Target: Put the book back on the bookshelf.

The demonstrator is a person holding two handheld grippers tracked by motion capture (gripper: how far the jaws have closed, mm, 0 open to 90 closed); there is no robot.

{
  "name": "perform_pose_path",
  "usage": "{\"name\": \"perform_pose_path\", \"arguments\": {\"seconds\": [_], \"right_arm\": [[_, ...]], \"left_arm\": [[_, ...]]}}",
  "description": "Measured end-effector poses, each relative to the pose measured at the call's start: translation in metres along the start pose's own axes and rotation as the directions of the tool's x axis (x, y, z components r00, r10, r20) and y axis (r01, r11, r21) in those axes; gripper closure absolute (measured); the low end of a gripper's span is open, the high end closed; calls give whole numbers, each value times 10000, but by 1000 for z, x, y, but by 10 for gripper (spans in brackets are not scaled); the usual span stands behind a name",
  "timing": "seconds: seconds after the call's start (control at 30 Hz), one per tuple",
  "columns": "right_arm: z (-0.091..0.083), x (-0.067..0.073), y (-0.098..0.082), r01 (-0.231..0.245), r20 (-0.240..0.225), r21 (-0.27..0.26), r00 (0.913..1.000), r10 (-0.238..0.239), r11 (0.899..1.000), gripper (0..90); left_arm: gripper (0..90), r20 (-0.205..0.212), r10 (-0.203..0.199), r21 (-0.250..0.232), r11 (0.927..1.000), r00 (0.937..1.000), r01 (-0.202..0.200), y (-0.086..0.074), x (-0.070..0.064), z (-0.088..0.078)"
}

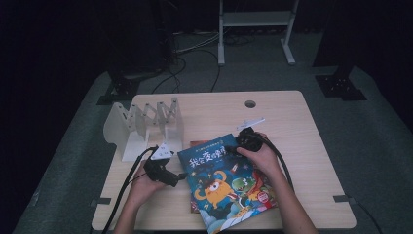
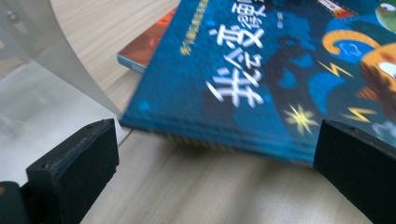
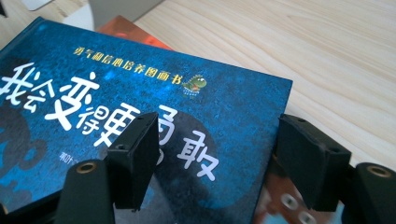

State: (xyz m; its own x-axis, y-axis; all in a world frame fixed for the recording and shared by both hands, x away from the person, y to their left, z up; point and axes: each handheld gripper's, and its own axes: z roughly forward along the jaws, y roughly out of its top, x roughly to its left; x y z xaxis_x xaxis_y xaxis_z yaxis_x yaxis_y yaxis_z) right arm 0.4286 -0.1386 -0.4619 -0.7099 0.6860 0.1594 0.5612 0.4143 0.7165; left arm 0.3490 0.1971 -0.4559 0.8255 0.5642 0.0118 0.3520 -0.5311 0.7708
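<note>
Hiding orange book [image 2: 147, 46] | blue book [image 1: 226, 178] | left fingers [image 2: 70, 172] wide | right fingers [image 3: 135, 158] straddling corner, unclamped

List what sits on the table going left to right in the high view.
White folding rack → left tool → blue picture book → right tool

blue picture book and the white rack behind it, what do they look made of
Blue picture book: a stiff board cover, printed, slightly glossy; the right gripper view shows a thick, flat edge and faint sheen. White rack: probably matte plastic, with thin, smooth, evenly pale dividers, though painted metal is possible. Table: light wood-grain top, likely laminate.
</note>
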Motion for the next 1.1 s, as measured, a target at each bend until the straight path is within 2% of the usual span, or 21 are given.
{"name": "perform_pose_path", "arguments": {"seconds": [0.13, 0.3, 0.4, 0.5, 0.53, 0.6, 0.67, 0.8, 0.83, 0.93, 1.1], "right_arm": [[6, 8, 3, 199, -265, -69, 9994, -201, 9998, 302], [13, 17, 8, 380, -450, -24, 9983, -381, 9993, 302], [17, 25, 12, 597, -621, 6, 9963, -596, 9982, 304], [16, 27, 12, 642, -498, 84, 9967, -637, 9979, 338], [13, 28, 12, 756, -365, 89, 9965, -752, 9971, 363], [5, 27, 10, 756, -231, -48, 9969, -757, 9971, 356], [-4, 25, 6, 673, -284, -124, 9973, -677, 9977, 346], [-27, 18, -7, 741, -51, -295, 9972, -743, 9968, 352], [-27, 18, -7, 741, -51, -295, 9972, -743, 9968, 352], [-47, 14, -21, 613, 126, -432, 9981, -608, 9972, 355], [-64, 12, -37, 540, 251, -560, 9983, -526, 9970, 356]], "left_arm": [[0, -6, -197, -101, 9998, 9998, 197, -1, 3, -1], [0, 248, -345, -128, 9993, 9991, 349, -2, 2, 2], [0, 440, -309, 97, 9995, 9986, 305, -3, -1, 6], [0, 643, -408, 162, 9991, 9971, 398, -4, -3, 7], [0, 732, -459, 181, 9988, 9963, 447, -5, -3, 8], [0, 839, -487, 204, 9987, 9953, 472, -5, -4, 8], [0, 810, -518, 222, 9985, 9954, 502, -5, -5, 8], [0, 809, -579, 203, 9982, 9950, 565, -5, -5, 8], [0, 812, -604, 209, 9980, 9949, 589, -5, -5, 8], [0, 789, -618, 209, 9980, 9950, 603, -6, -5, 8], [0, 791, -628, 207, 9979, 9949, 613, -6, -5, 8]]}}
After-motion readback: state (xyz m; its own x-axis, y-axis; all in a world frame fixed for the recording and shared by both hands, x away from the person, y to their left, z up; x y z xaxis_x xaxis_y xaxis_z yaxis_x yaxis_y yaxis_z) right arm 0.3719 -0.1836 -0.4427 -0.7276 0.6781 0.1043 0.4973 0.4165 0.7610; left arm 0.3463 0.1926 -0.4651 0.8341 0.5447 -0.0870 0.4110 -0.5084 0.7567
